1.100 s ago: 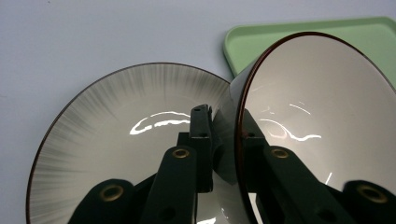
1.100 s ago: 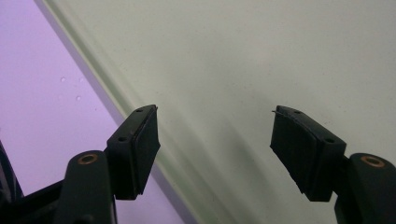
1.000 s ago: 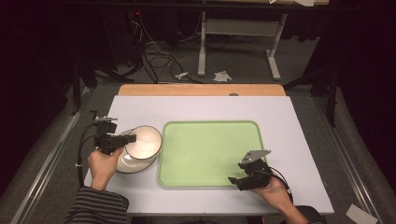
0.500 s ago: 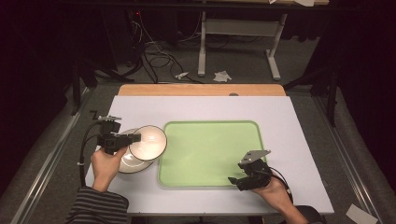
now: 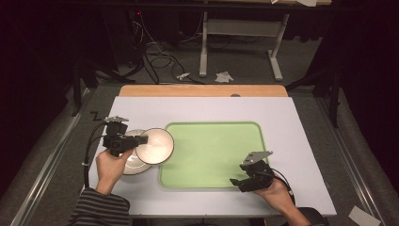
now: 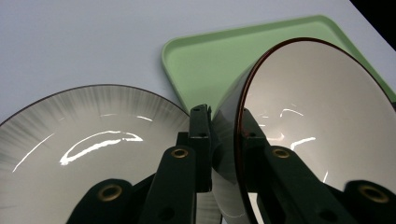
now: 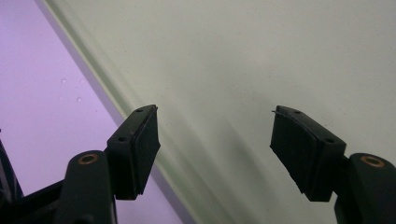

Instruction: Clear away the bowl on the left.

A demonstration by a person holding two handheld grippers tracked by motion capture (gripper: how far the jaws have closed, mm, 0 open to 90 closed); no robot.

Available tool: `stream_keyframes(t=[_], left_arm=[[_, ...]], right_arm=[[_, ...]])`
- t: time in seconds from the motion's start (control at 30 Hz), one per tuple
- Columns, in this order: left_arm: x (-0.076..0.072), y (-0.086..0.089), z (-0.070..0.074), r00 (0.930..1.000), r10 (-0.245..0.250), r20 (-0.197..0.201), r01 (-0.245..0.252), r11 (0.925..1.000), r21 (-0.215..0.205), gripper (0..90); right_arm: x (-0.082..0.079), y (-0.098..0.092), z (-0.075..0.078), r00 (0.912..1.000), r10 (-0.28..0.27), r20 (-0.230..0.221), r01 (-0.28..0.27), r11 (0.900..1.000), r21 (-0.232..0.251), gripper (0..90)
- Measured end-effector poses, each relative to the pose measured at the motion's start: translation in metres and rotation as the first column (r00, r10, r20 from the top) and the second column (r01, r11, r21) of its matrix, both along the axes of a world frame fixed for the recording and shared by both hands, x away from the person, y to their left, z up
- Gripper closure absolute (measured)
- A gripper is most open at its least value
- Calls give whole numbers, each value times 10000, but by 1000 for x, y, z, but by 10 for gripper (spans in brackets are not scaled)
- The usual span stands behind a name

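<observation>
Altogether two bowls (image 5: 155,145) (image 5: 133,162), one tray (image 5: 211,153) (green)

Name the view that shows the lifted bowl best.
The left gripper view: the bowl is close, its dark rim pinched by the left tool. The high view shows the bowl small, above the plate. The right gripper view faces the tray.

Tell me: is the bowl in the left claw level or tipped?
Tipped. The left claw pinches the bowl by its rim, cavity facing sideways above the plate.
</observation>
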State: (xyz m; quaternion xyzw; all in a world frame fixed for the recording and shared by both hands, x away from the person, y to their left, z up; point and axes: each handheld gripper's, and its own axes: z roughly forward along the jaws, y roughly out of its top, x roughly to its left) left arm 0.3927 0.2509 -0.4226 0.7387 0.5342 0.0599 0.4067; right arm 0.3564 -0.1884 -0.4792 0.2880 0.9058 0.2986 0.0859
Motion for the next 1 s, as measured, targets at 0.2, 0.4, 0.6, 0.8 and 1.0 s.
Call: stream_keyframes(t=[0.2, 0.4, 0.6, 0.8, 1.0], left_arm=[[0, -12, 4, 9991, -415, 29, 415, 9991, -50, 807], [4, -22, 7, 9976, -693, 44, 693, 9975, -156, 806], [10, -34, 11, 9956, -927, 114, 928, 9956, -156, 806], [15, -50, 18, 9914, -1285, 238, 1287, 9917, -53, 807], [20, -67, 26, 9863, -1626, 271, 1625, 9867, 76, 806]], right_arm=[[0, 0, 1, 10000, 12, 82, -12, 10000, 62, 339], [0, -1, 0, 10000, -18, 19, 18, 9999, 128, 338], [-1, 0, 2, 10000, -9, 27, 8, 9999, 157, 338], [-1, -1, 3, 9999, -125, -33, 126, 9994, 313, 339], [-1, -1, 4, 10000, -58, 28, 57, 9995, 297, 339]])
